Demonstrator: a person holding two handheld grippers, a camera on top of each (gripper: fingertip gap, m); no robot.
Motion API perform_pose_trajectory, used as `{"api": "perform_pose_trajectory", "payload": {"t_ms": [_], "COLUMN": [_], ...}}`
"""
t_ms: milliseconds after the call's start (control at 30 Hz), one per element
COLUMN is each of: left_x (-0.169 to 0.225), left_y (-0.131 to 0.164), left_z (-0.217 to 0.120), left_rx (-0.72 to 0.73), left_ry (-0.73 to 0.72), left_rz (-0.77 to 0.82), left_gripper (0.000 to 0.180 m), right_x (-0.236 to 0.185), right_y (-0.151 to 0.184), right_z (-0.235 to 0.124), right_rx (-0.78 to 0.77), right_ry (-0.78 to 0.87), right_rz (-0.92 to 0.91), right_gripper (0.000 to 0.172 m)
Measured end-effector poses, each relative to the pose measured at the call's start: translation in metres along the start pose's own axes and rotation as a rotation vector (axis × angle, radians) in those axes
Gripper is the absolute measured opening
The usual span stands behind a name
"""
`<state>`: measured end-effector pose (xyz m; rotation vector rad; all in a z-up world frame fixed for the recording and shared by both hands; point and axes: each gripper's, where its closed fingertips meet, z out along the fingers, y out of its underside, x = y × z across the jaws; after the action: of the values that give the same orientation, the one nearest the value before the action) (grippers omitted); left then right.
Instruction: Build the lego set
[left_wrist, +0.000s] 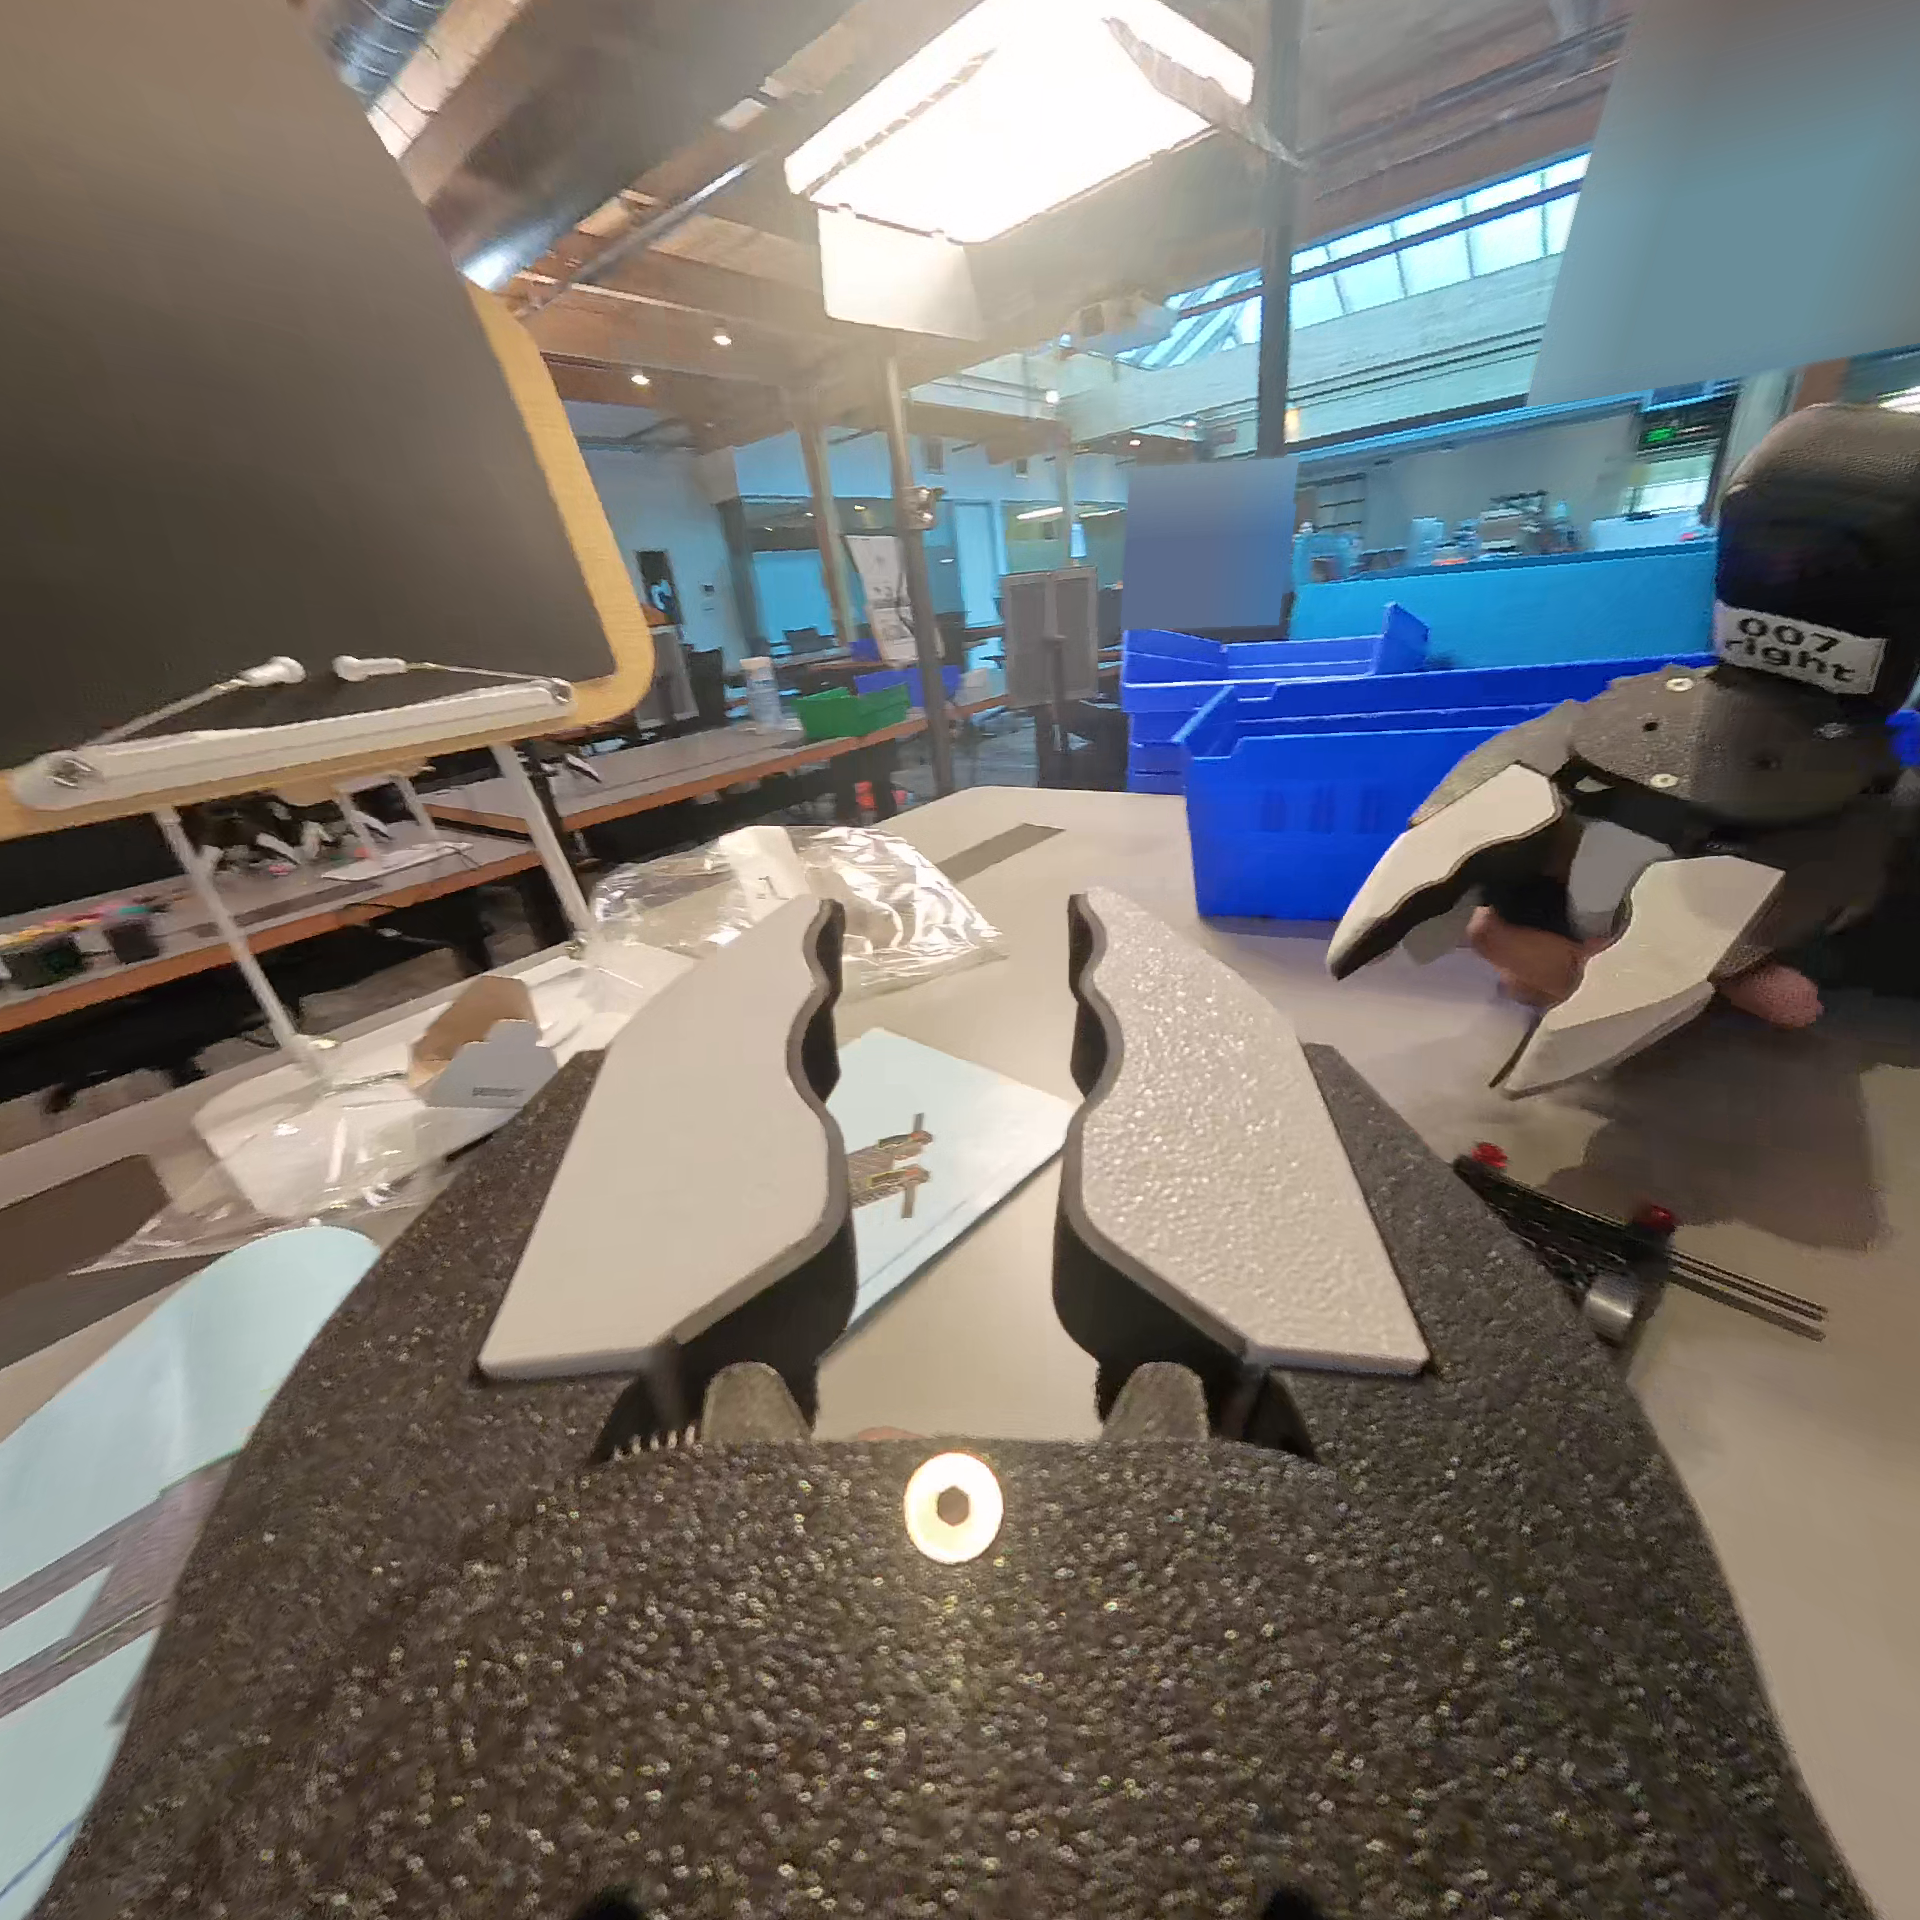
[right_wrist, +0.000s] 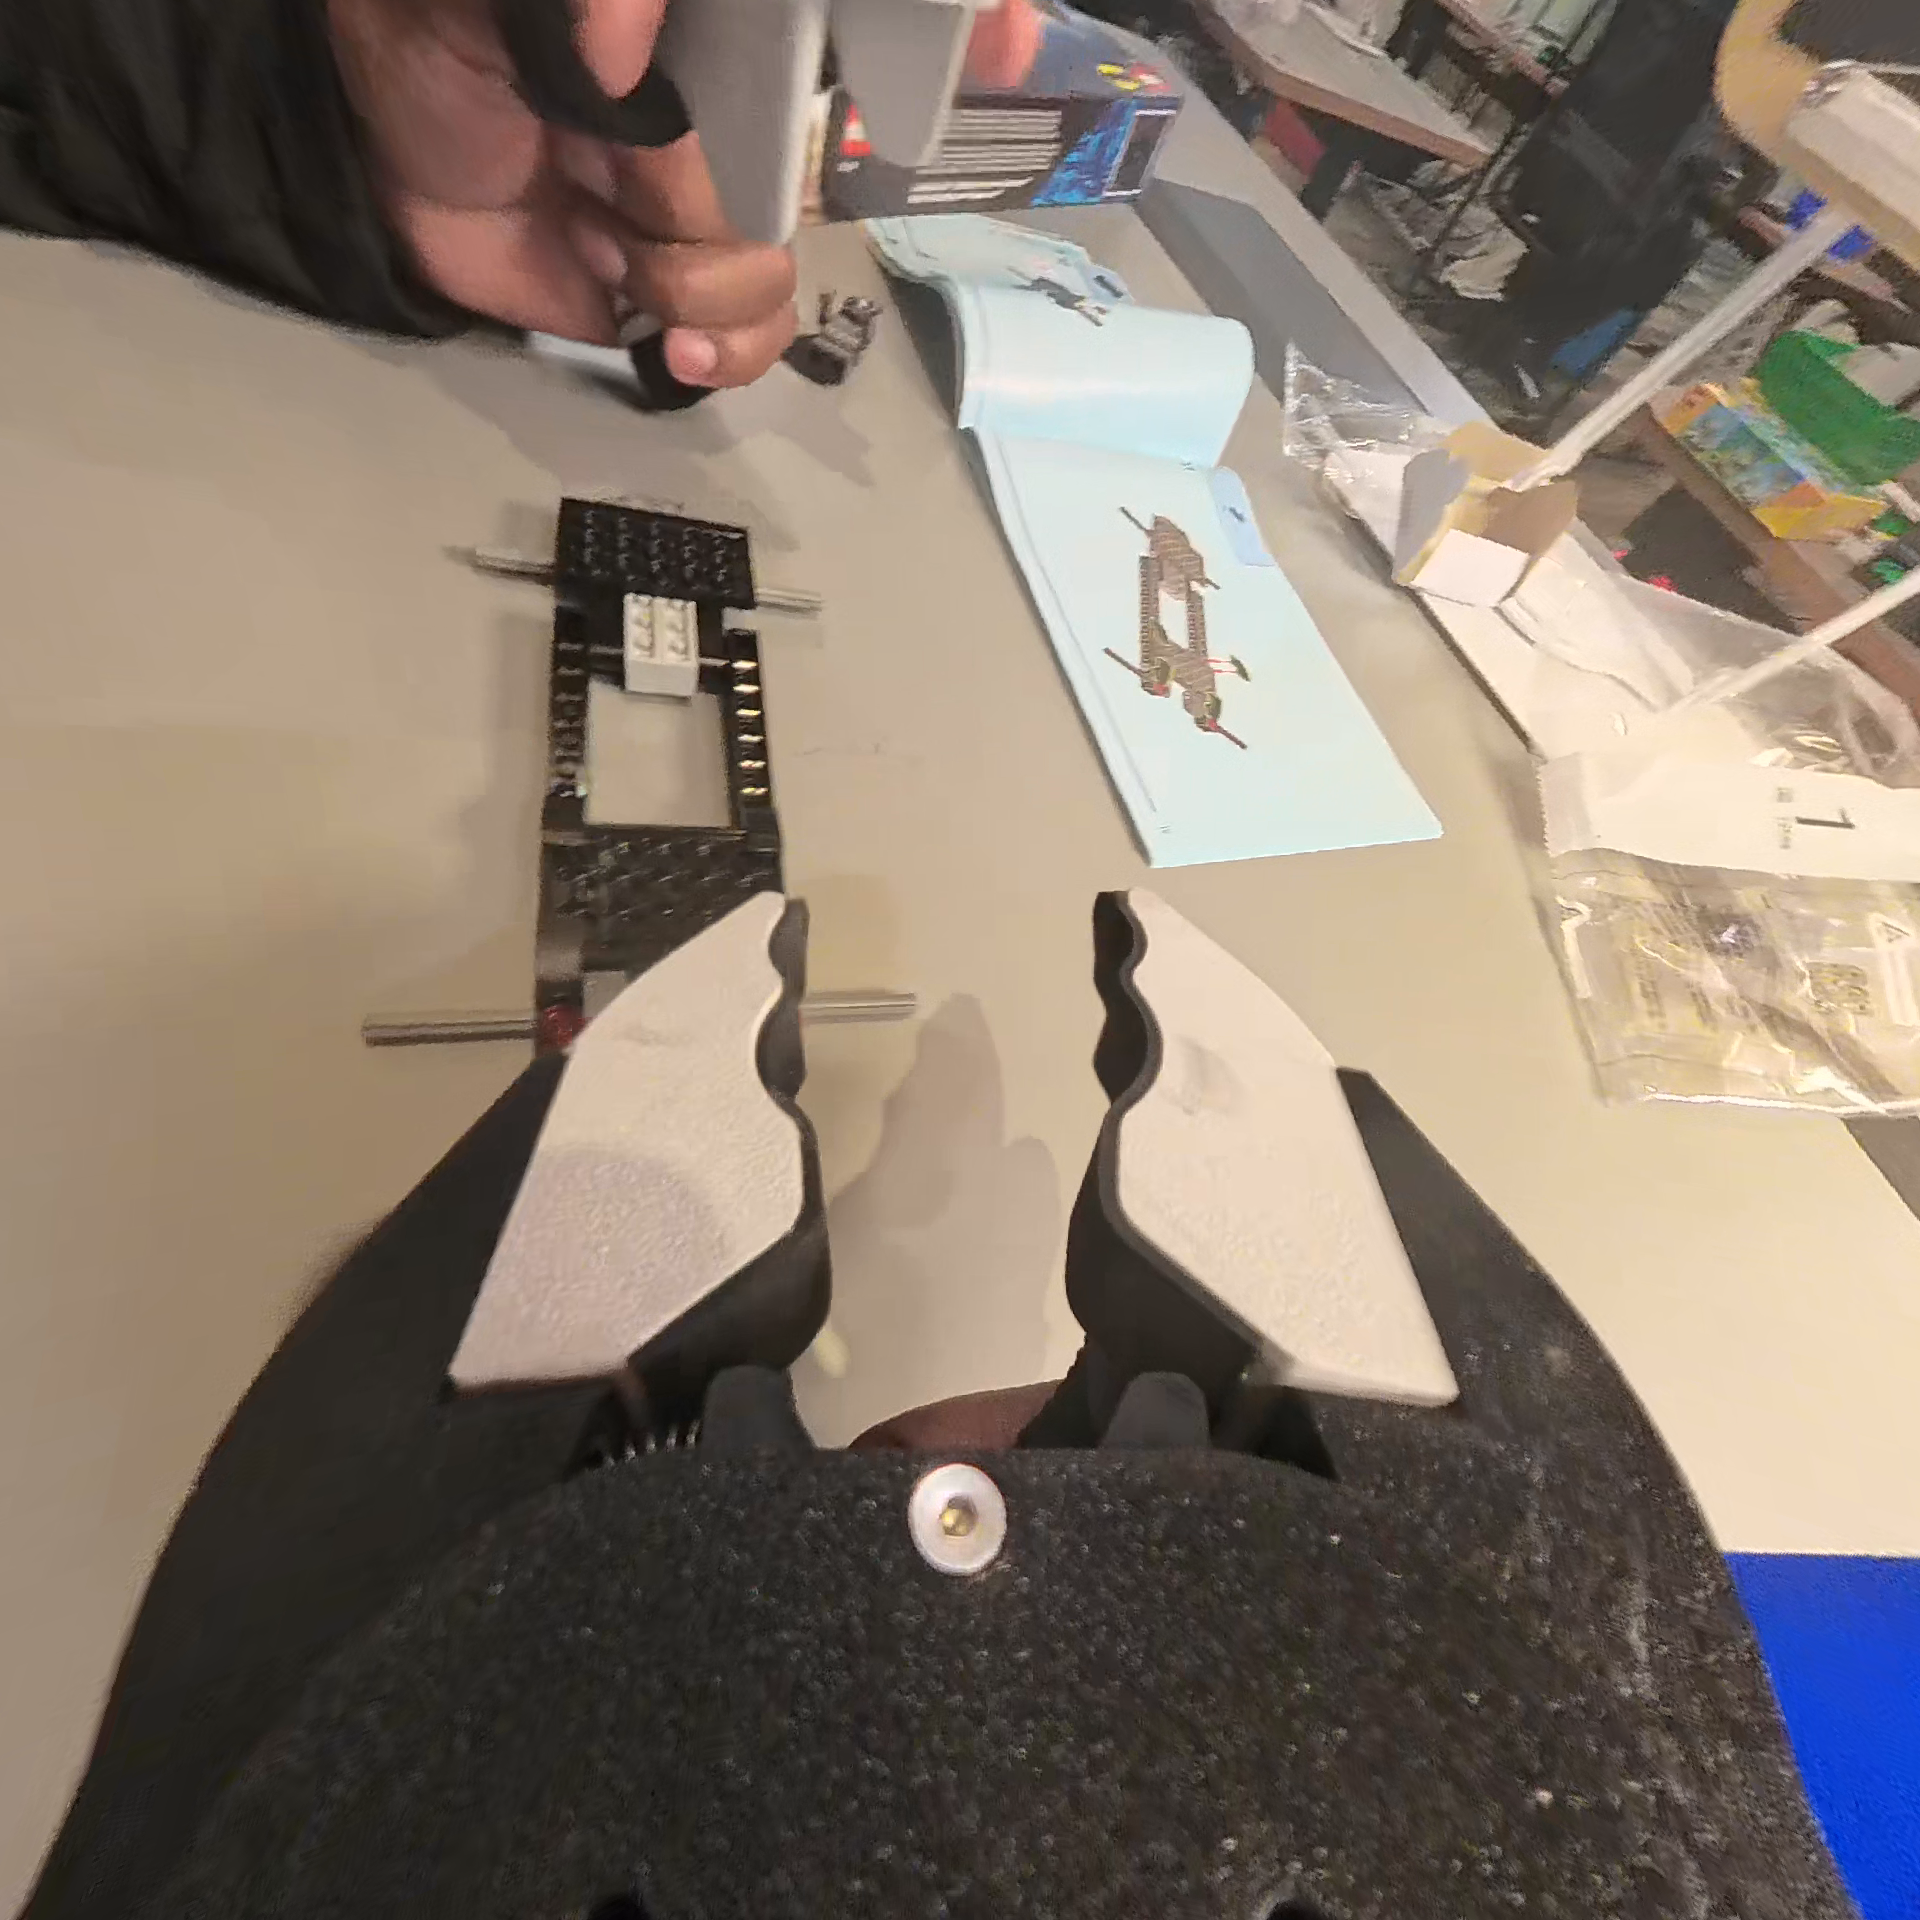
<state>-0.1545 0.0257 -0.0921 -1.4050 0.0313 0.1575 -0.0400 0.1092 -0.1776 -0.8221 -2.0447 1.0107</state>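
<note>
1. Right gripper (right_wrist: 948, 940) hangs wide open and empty, just above the near end of the black brick chassis (right_wrist: 649, 727) on the table (right_wrist: 260, 675). I'd centre before squeezing.
2. Left gripper (left_wrist: 954, 940) is also open and empty, over the light-blue booklet (left_wrist: 935, 1143), with the clear bag (left_wrist: 831, 883) beyond.

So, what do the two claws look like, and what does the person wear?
Both claws, left and right, have a black grainy body, a silver washer in the middle and two light grey fingers with wavy black inner pads. The right claw carries a white tag with writing. The person wears a black sleeve.
</note>
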Motion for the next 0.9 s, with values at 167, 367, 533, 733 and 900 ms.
{"api": "perform_pose_trajectory", "payload": {"t_ms": [167,367,533,733,900], "left_x": [-0.018,-0.015,0.001,0.044,0.066], "left_y": [-0.014,0.015,0.031,0.058,0.087], "left_z": [-0.009,-0.004,-0.005,-0.019,-0.04], "left_rx": [0.051,-0.114,-0.245,-0.443,-0.643], "left_ry": [-0.1,-0.013,0.083,0.365,0.514], "left_rz": [0.017,-0.001,0.065,0.121,0.202], "left_gripper": [0.035,0.041,0.043,0.043,0.038], "right_x": [0.025,0.042,0.052,0.071,0.071], "right_y": [-0.003,-0.006,-0.011,-0.014,-0.007], "right_z": [0.003,0.018,0.04,0.068,0.074], "right_rx": [0.009,-0.023,-0.053,-0.052,-0.093], "right_ry": [0.131,0.139,0.107,0.122,0.144], "right_rz": [0.05,0.115,0.127,0.151,0.102], "right_gripper": [0.044,0.04,0.039,0.039,0.039]}}
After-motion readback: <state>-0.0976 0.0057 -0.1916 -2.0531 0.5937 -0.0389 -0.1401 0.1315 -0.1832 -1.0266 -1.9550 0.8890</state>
